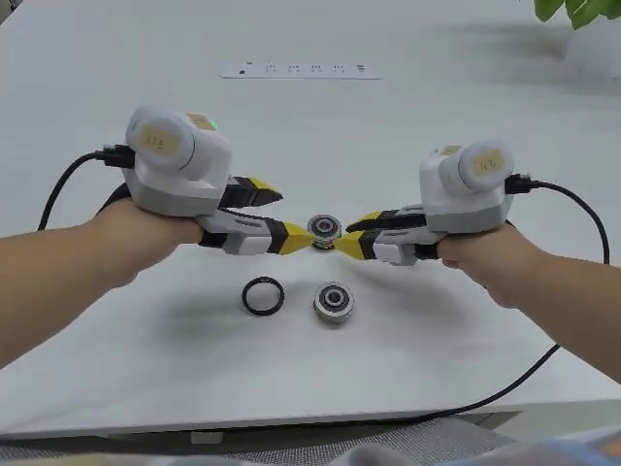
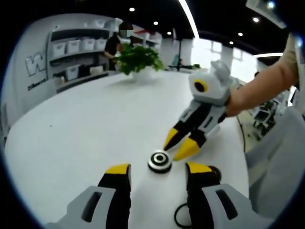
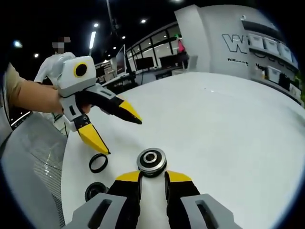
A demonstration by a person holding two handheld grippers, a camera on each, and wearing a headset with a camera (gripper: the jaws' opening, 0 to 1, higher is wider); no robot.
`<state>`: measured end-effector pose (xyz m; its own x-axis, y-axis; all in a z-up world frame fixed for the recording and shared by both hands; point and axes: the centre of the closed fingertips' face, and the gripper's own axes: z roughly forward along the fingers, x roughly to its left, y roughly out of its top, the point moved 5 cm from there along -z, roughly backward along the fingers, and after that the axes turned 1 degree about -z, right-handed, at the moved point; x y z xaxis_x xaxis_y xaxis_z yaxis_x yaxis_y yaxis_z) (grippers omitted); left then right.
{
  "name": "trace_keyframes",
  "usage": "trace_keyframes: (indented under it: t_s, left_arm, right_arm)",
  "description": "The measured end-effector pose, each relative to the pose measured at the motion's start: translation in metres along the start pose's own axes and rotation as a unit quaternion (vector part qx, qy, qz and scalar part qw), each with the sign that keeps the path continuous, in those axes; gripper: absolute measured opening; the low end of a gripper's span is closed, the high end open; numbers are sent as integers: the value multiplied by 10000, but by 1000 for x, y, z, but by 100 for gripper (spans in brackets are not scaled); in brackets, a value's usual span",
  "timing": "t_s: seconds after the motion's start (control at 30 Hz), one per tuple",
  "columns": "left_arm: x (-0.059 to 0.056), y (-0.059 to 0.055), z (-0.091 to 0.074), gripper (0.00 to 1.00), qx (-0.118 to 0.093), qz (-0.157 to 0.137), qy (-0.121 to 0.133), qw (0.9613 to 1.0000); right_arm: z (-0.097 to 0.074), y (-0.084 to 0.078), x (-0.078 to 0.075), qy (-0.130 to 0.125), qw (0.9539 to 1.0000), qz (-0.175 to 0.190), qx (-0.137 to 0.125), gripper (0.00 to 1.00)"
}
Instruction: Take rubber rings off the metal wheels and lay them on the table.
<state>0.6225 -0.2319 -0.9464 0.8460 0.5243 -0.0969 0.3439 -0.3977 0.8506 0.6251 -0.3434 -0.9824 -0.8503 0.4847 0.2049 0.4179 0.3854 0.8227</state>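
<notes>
A metal wheel (image 1: 323, 228) (image 2: 159, 161) (image 3: 151, 161) lies flat on the white table (image 1: 408, 107), between the two grippers. My left gripper (image 1: 291, 216) (image 2: 158, 169) (image 3: 124, 137) is open wide, its lower tip close to the wheel's left side. From the right, my right gripper (image 1: 346, 235) (image 3: 153, 177) (image 2: 177, 145) points at the wheel, its jaws only narrowly apart and holding nothing. Nearer to me lie a loose black rubber ring (image 1: 263, 295) (image 3: 97, 162) and a second wheel (image 1: 333, 302) (image 3: 95, 191).
A white power strip (image 1: 299, 70) lies far back on the table. Green plant leaves (image 1: 574, 10) (image 2: 138, 57) stand at the back right corner. Black cables (image 1: 529, 374) trail from both grippers toward the table's front edge. Shelves and a person stand beyond the table.
</notes>
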Motion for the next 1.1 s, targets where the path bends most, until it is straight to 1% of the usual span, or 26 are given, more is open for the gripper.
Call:
trace_keyframes:
  t_s: [0.2,0.33,0.47,0.77,1.03,1.1]
  left_arm:
    - [0,-1,9,42,49,23,-39,10000]
    - [-1,-3,16,37,102,27,-77,9999]
    - [-2,-4,21,35,137,35,-90,9999]
    - [-2,-2,31,29,169,61,-89,9998]
    - [-4,-2,37,22,279,210,-109,9993]
    - [-4,-3,39,19,310,265,-77,9991]
  right_arm:
    - [3,-2,-1,16,10000,-44,62,15]
    - [4,-4,-2,18,10000,-44,59,14]
    - [4,-4,-2,11,10000,-71,44,13]
    - [5,-5,-3,-19,9999,-149,4,9]
    - [5,-5,-1,-17,9998,-201,-8,8]
    - [5,-5,-1,-21,9998,-210,-9,8]
